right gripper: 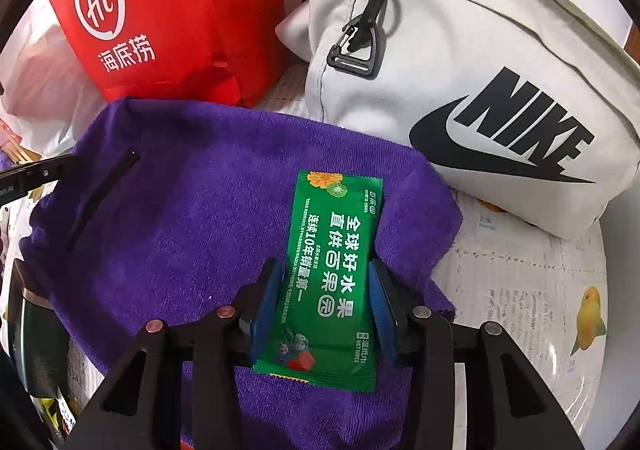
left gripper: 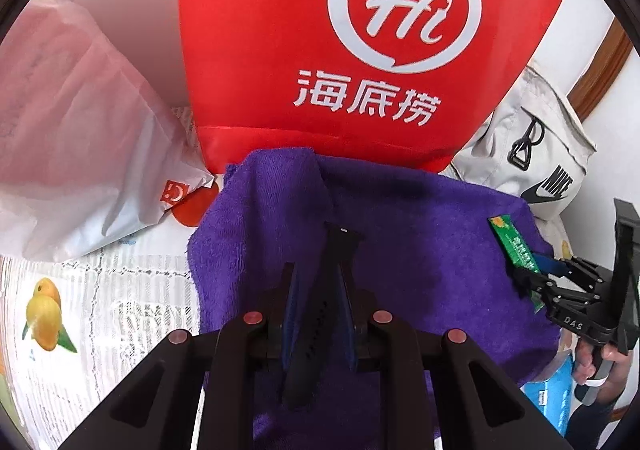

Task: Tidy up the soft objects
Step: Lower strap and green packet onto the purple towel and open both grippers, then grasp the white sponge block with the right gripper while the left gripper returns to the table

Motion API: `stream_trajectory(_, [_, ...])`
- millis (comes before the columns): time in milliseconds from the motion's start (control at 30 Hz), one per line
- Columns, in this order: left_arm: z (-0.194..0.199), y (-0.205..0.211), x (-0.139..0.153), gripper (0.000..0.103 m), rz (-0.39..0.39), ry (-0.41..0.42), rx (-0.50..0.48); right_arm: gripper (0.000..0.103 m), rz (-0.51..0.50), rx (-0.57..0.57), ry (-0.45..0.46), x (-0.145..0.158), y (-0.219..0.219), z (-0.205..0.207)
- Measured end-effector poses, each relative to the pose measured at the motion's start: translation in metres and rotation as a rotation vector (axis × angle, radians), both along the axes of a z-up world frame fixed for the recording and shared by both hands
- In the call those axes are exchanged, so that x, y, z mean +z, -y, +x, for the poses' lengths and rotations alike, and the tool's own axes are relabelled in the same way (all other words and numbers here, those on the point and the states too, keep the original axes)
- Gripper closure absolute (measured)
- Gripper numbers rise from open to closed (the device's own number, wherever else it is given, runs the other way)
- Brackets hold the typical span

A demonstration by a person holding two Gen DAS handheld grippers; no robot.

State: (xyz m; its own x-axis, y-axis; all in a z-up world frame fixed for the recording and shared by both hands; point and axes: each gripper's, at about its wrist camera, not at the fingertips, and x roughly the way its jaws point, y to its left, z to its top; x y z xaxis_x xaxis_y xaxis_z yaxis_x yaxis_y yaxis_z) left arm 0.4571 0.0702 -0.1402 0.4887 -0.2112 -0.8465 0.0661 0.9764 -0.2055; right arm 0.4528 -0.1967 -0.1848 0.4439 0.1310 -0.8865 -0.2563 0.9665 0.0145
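A purple towel [left gripper: 420, 234] lies spread on the table; it also shows in the right wrist view [right gripper: 192, 218]. My left gripper [left gripper: 318, 282] is shut on a black watch strap [left gripper: 320, 310] over the towel's middle; the strap shows as a thin dark strip in the right wrist view [right gripper: 102, 194]. My right gripper [right gripper: 326, 274] is shut on a green wet-wipe packet [right gripper: 334, 282] over the towel's right part. That gripper [left gripper: 532, 282] and the packet [left gripper: 514, 246] also show at the right of the left wrist view.
A red Haidilao paper bag [left gripper: 340, 50] stands behind the towel. A white Nike bag [right gripper: 480, 70] lies at the back right. A white plastic bag [left gripper: 72, 130] sits at the left. A blue pack [left gripper: 560, 390] lies at the towel's right edge. A fruit-print tablecloth [left gripper: 80, 310] covers the table.
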Motion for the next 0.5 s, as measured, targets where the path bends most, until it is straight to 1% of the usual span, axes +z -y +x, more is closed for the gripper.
stream_trajectory(67, [-0.006,-0.001,0.006,0.082,0.004,0.012,-0.002,0.056,-0.004,0.006,-0.005,-0.001,0.000,0.003])
stream_trajectory(133, [-0.012,-0.003,0.010,0.065,0.009,0.017,-0.003,0.054,-0.005,0.013,-0.003,0.000,0.000,0.002])
stream_trajectory(167, [-0.016,-0.001,0.013,0.060,0.023,0.027,-0.002,0.052,-0.001,0.012,-0.003,0.001,0.001,0.001])
stream_trajectory(200, [-0.018,0.000,0.016,0.054,0.035,0.034,-0.001,0.051,0.006,0.012,-0.002,0.002,0.001,0.001])
stream_trajectory(267, [-0.025,0.000,0.021,0.052,0.054,0.050,-0.005,0.046,0.015,0.016,0.003,0.006,0.002,-0.003])
stream_trajectory(333, [-0.033,0.002,0.027,0.047,0.058,0.060,-0.009,0.046,0.011,0.012,0.018,0.012,0.003,-0.008])
stream_trajectory(400, [-0.041,0.005,0.032,0.046,0.058,0.074,-0.014,0.045,0.019,0.007,0.033,0.020,0.006,-0.018])
stream_trajectory(500, [-0.058,0.005,0.043,0.046,0.058,0.117,-0.020,0.045,0.041,0.001,0.051,0.034,0.008,-0.033])
